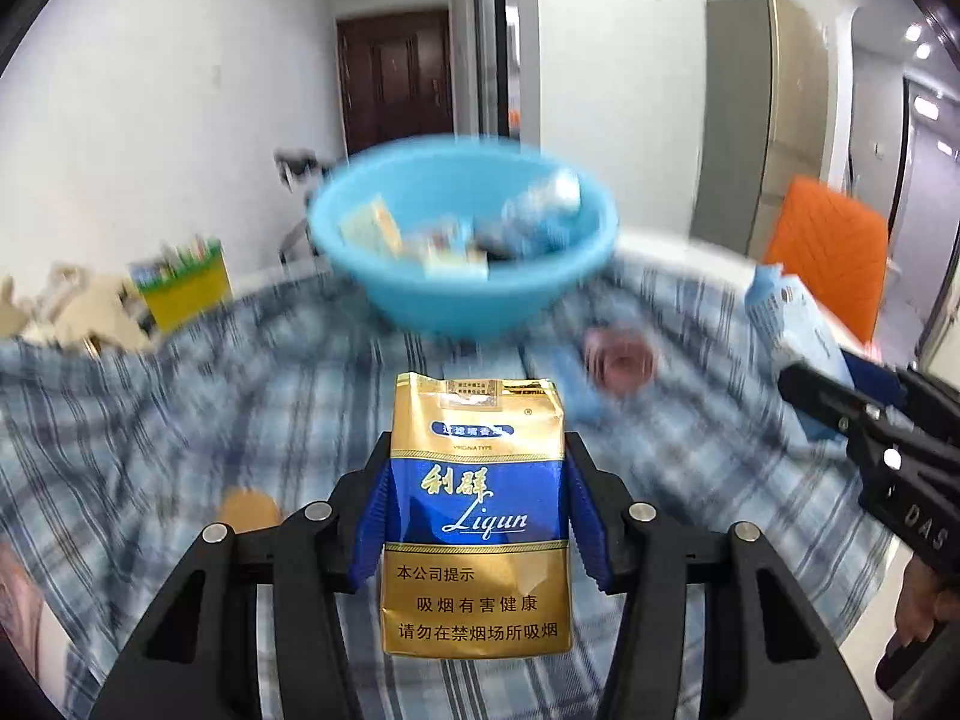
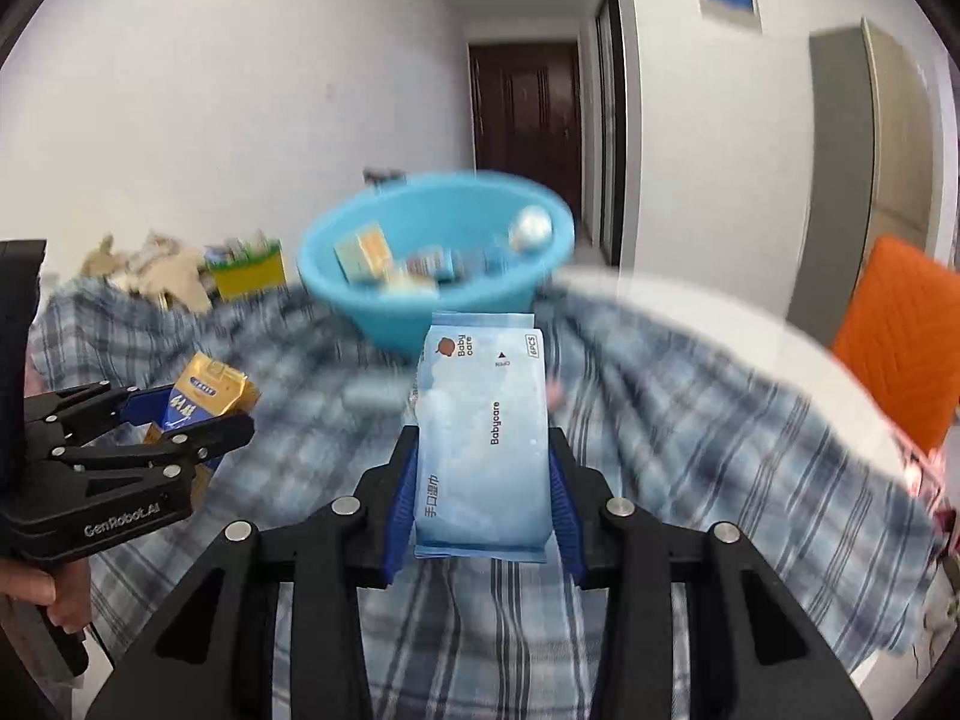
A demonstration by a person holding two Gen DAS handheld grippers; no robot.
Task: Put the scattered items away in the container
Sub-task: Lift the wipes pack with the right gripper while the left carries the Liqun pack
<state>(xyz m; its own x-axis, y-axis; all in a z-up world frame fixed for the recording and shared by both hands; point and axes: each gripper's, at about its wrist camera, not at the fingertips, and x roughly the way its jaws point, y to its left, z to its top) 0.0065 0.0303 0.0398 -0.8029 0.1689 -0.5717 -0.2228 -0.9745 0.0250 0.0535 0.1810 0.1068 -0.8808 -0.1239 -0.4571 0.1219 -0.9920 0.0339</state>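
My left gripper [image 1: 477, 480] is shut on a gold and blue Liqun cigarette pack [image 1: 477, 516], held above the plaid cloth. My right gripper [image 2: 483, 468] is shut on a light blue Babycare wet-wipe pack [image 2: 483, 438]. A blue plastic basin [image 1: 462, 240] stands ahead on the cloth with several small boxes and a bottle inside; it also shows in the right wrist view [image 2: 438, 258]. The left gripper with the cigarette pack [image 2: 204, 402] shows at the left of the right wrist view. The right gripper with the wipe pack [image 1: 798, 336] shows at the right of the left wrist view.
A blue plaid cloth [image 1: 180, 408] covers the table. A pink round item [image 1: 621, 360] and a small brown item [image 1: 246, 510] lie on it, blurred. A yellow-green box [image 1: 180, 282] and beige clutter [image 1: 72, 312] sit at far left. An orange chair [image 2: 906, 336] stands at right.
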